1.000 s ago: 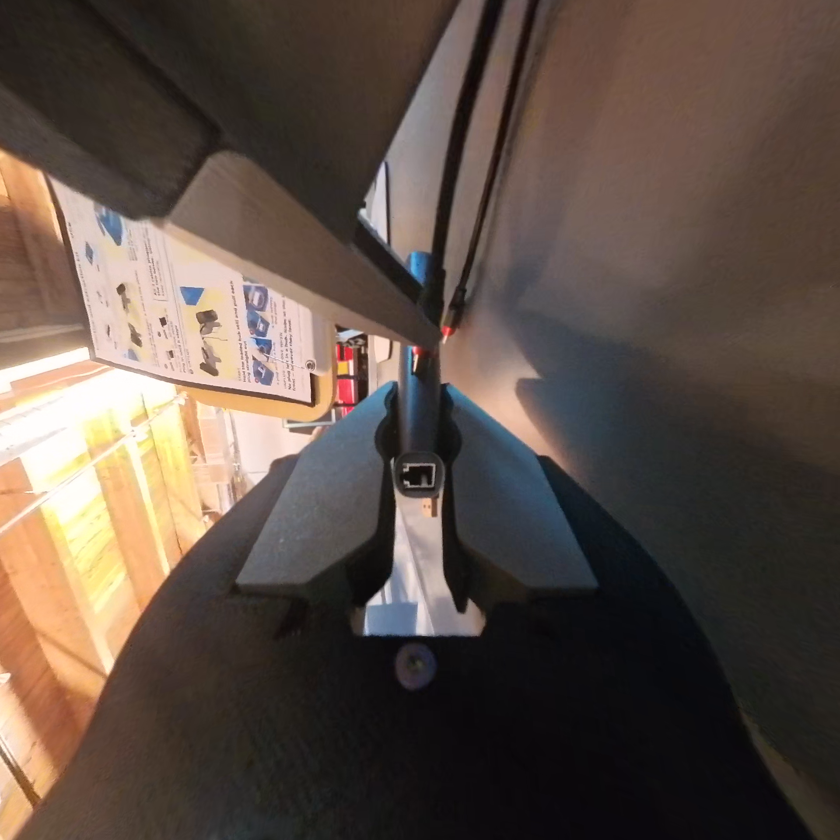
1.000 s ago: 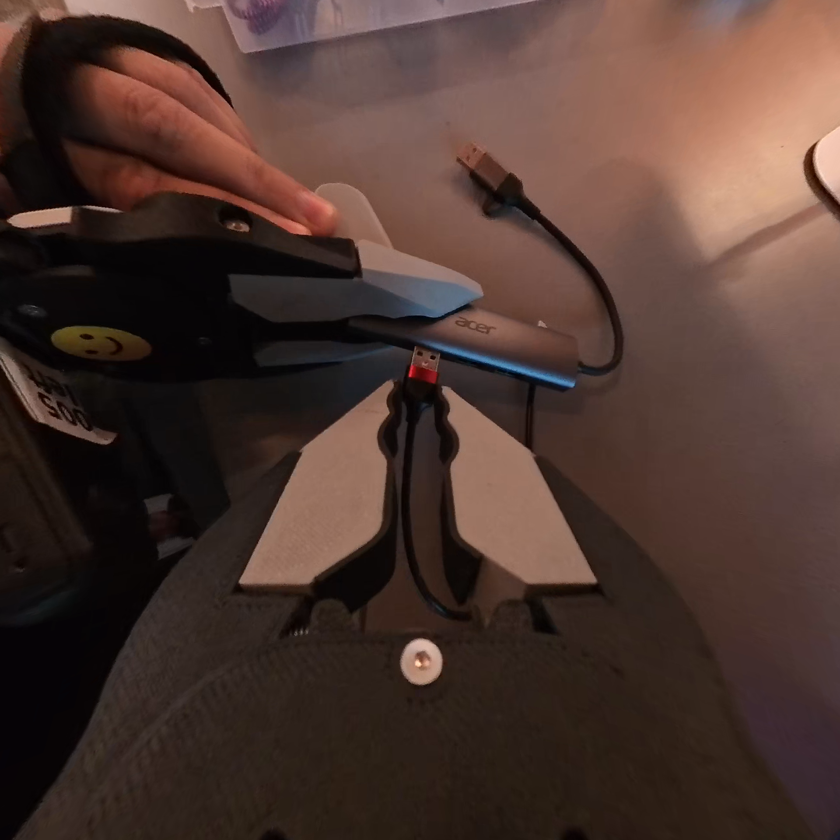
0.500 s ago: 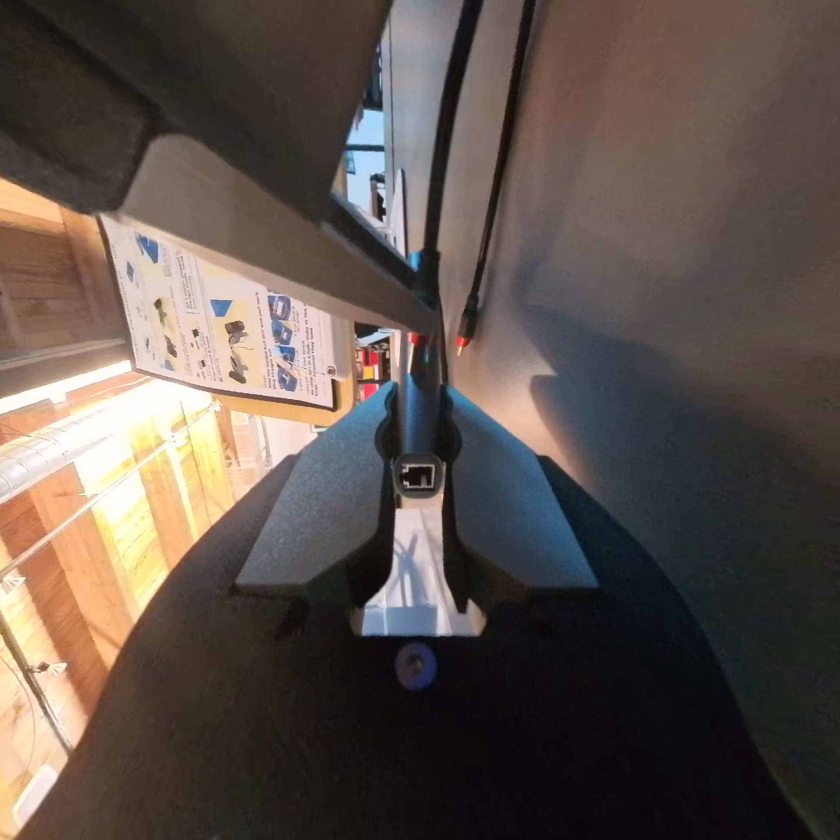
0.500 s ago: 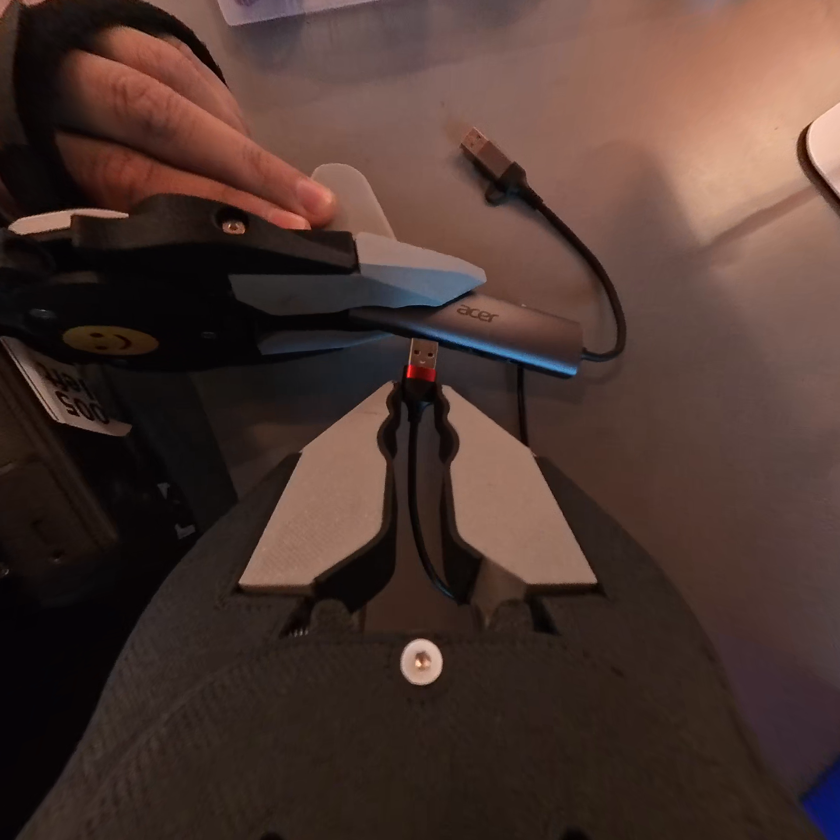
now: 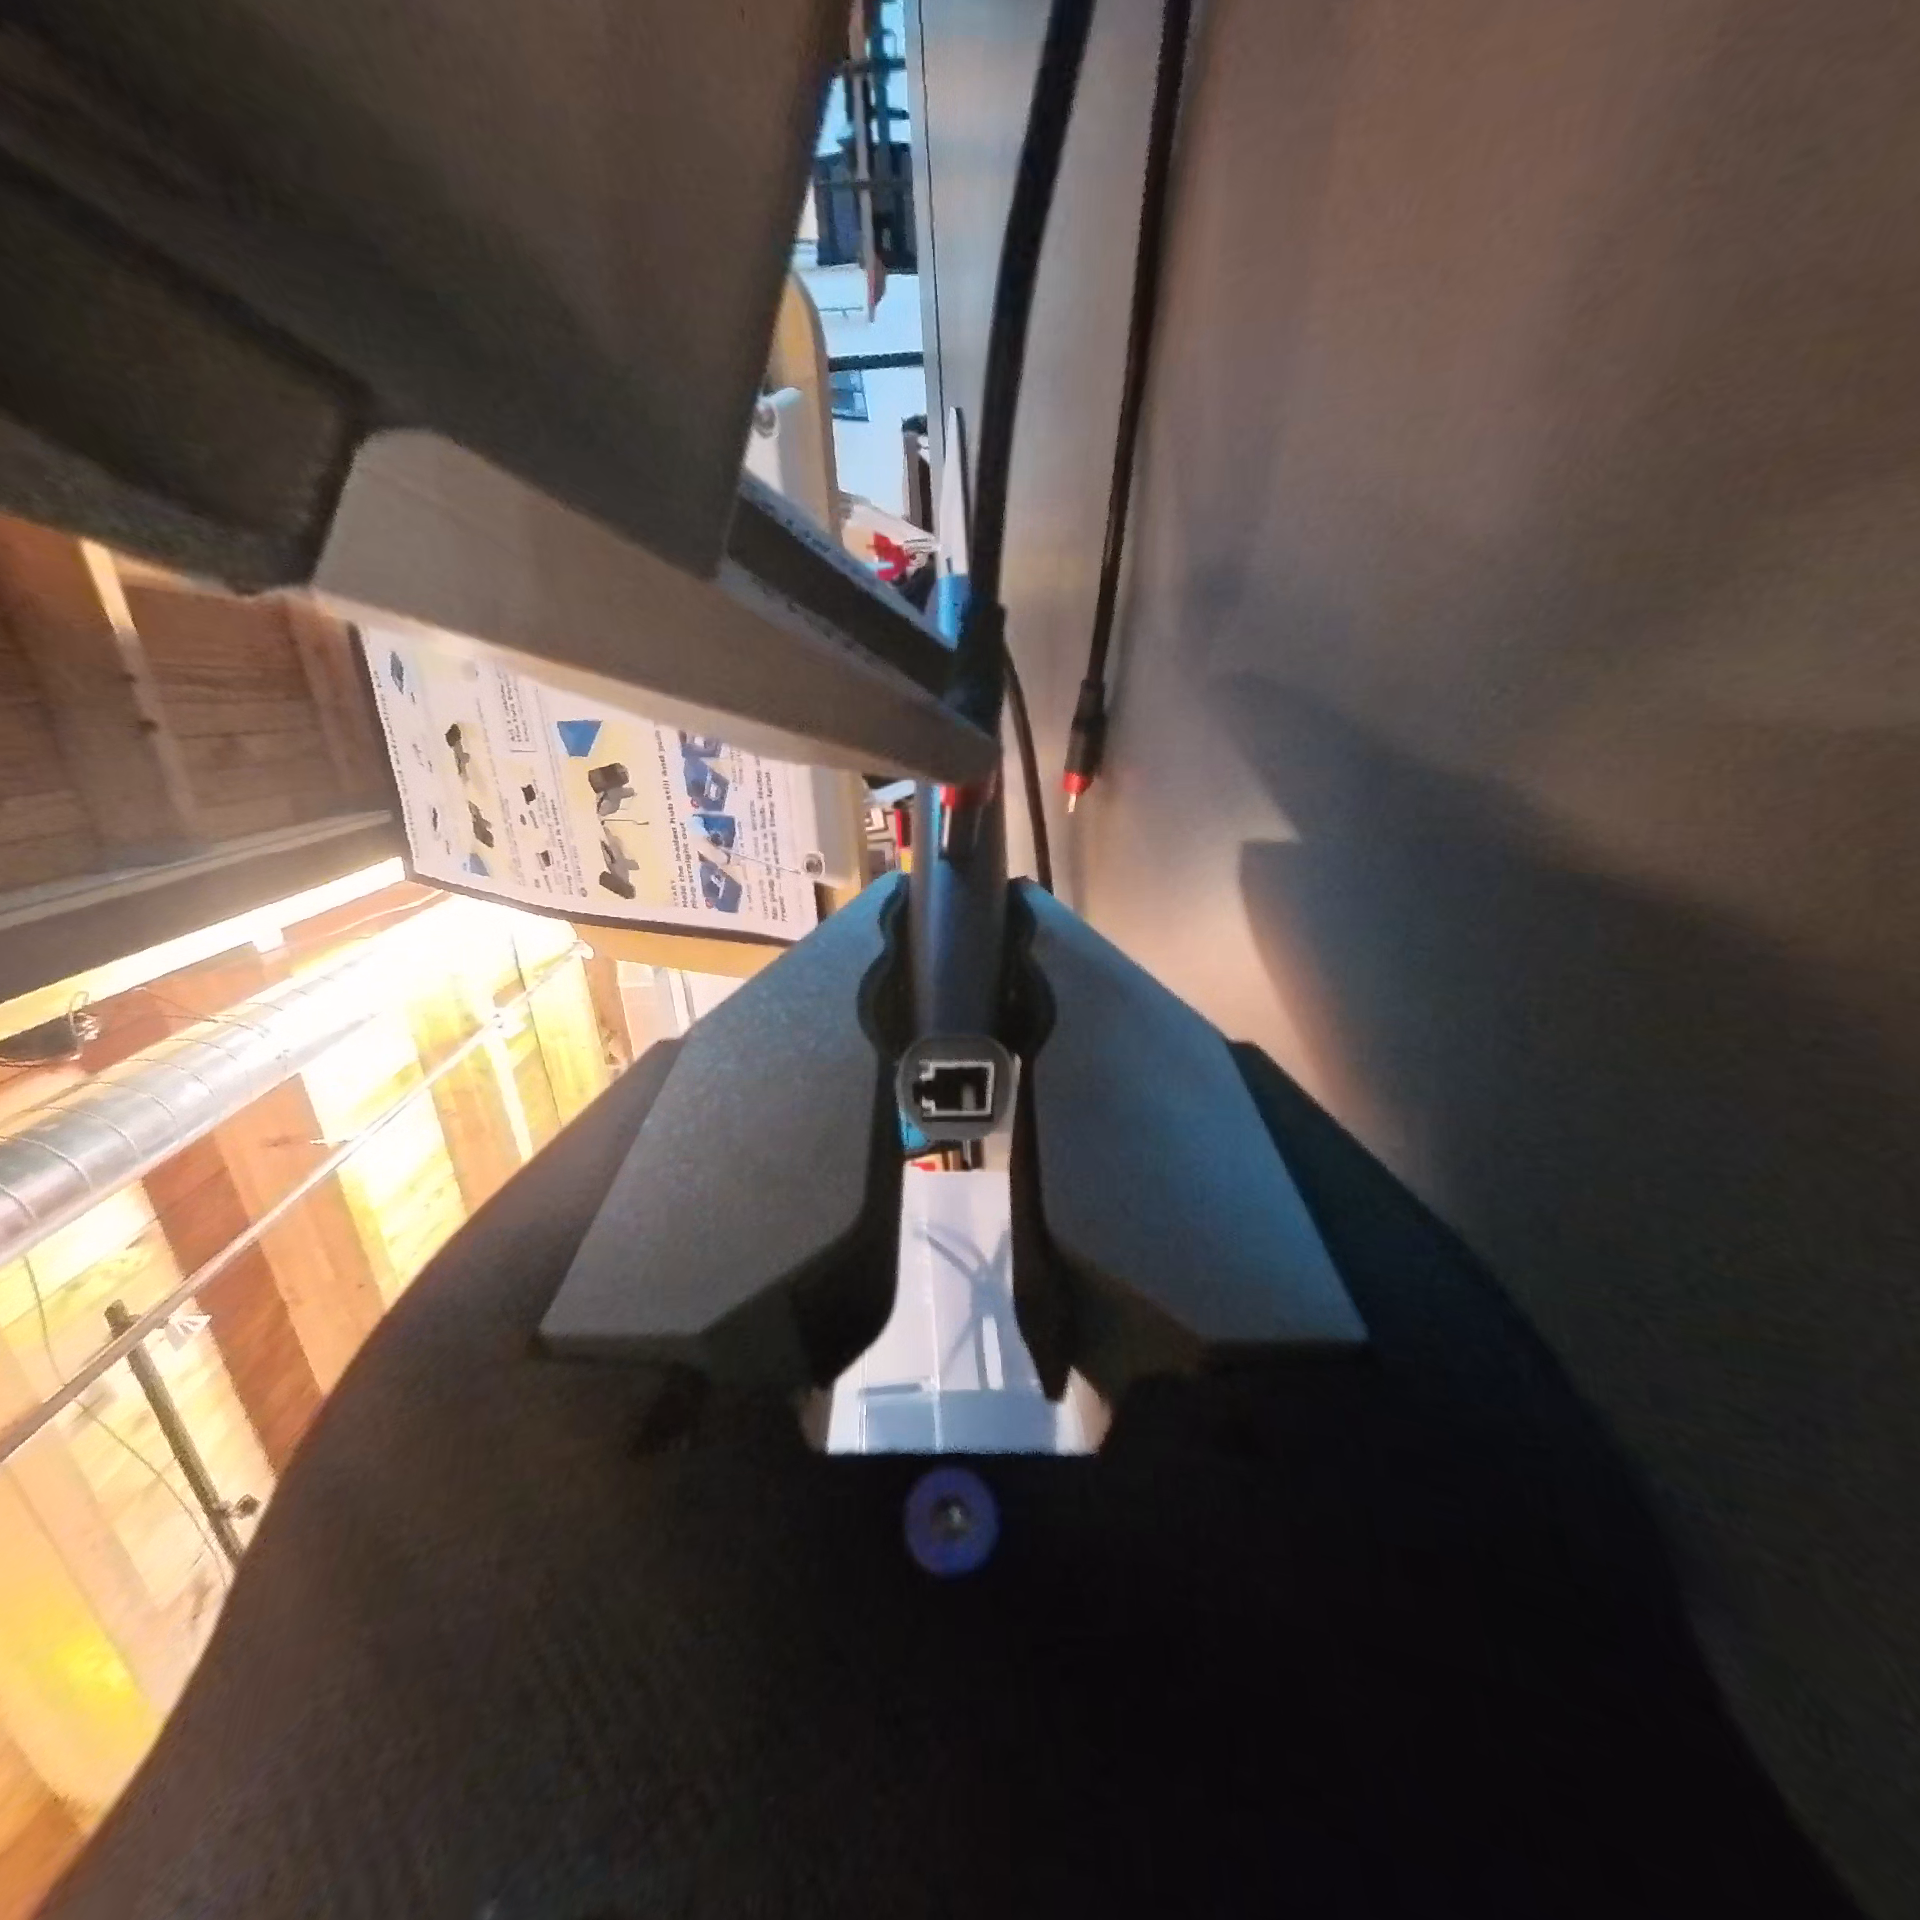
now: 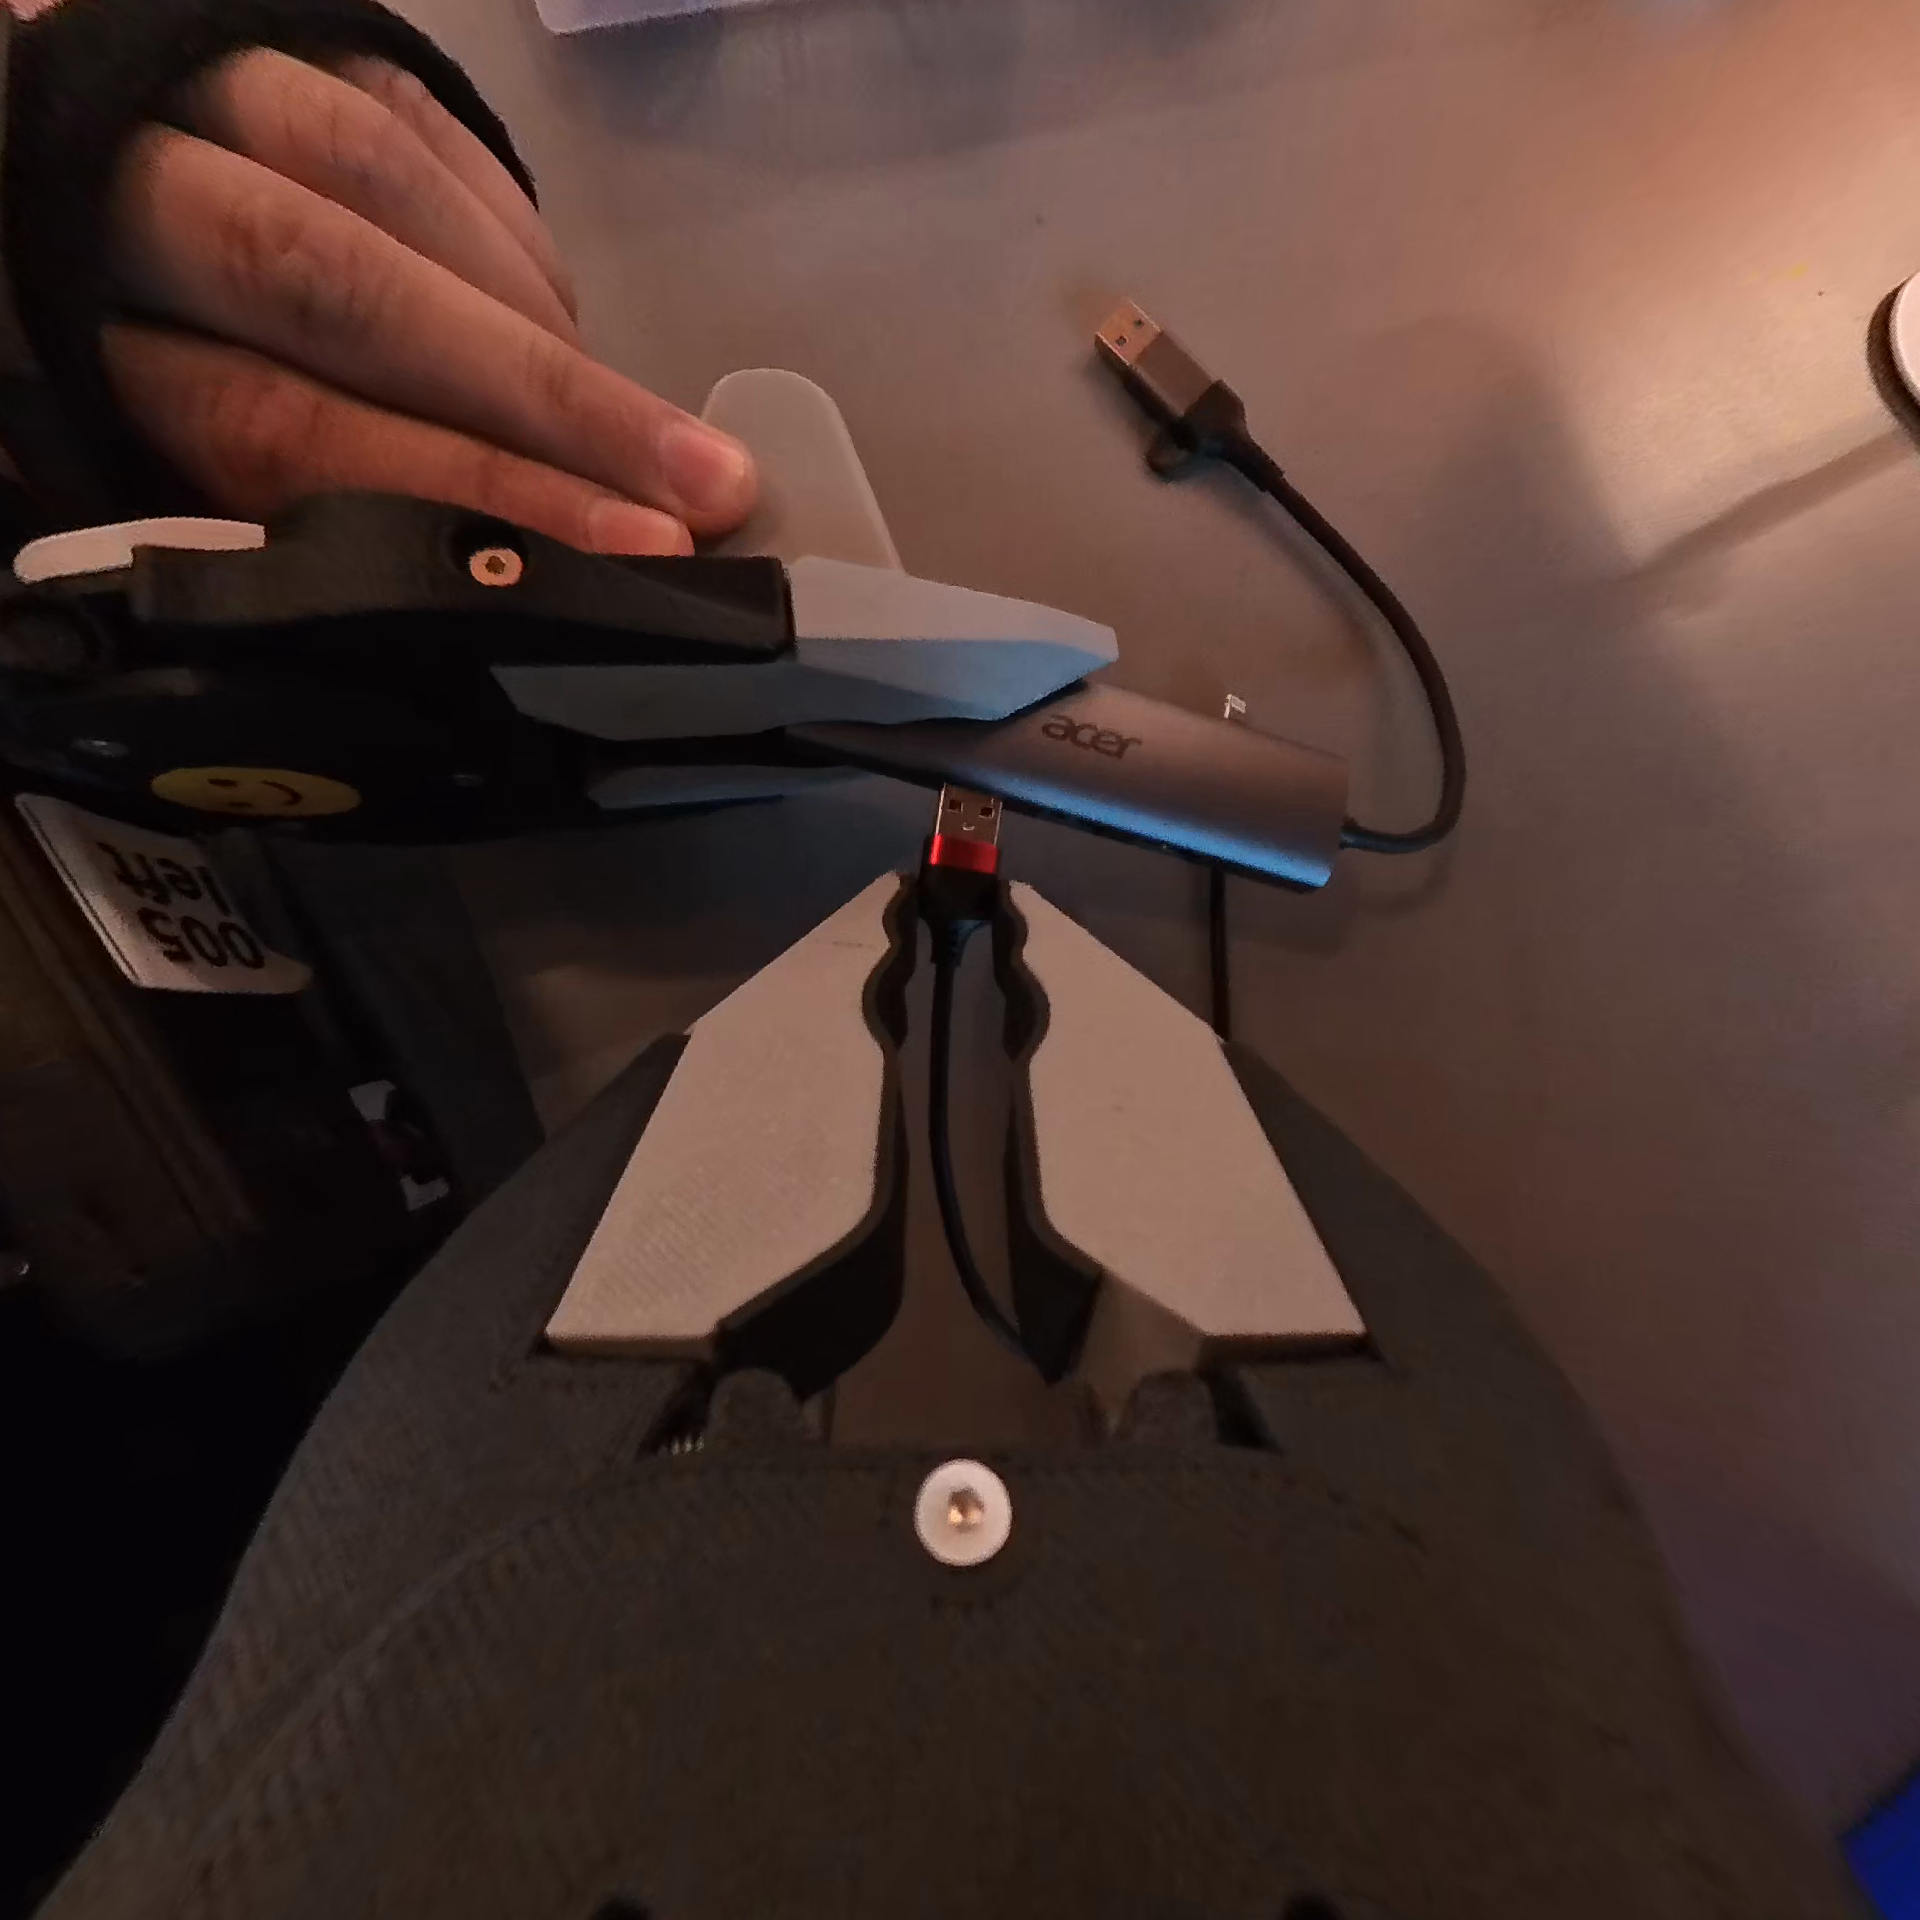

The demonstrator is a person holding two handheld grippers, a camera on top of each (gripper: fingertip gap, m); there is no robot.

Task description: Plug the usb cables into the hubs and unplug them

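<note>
My left gripper is shut on a grey USB hub, seen end-on with a port facing the camera. In the right wrist view the hub sticks out of the left gripper, held level above the grey table. My right gripper is shut on a black USB cable's red-collared plug. The plug's metal tip points at the hub's near side and reaches its lower edge; I cannot tell whether it is in a port. The right gripper's finger crosses the left wrist view.
The hub's own black lead curls right to a loose USB plug on the table. Another black cable with a red-collared plug lies on the table. A person's hand holds the left gripper. An instruction sheet stands behind.
The left gripper has turned a little with the hub, so the background has shifted in its view. The red-collared plug stays right at the hub's near side, barely moved.
</note>
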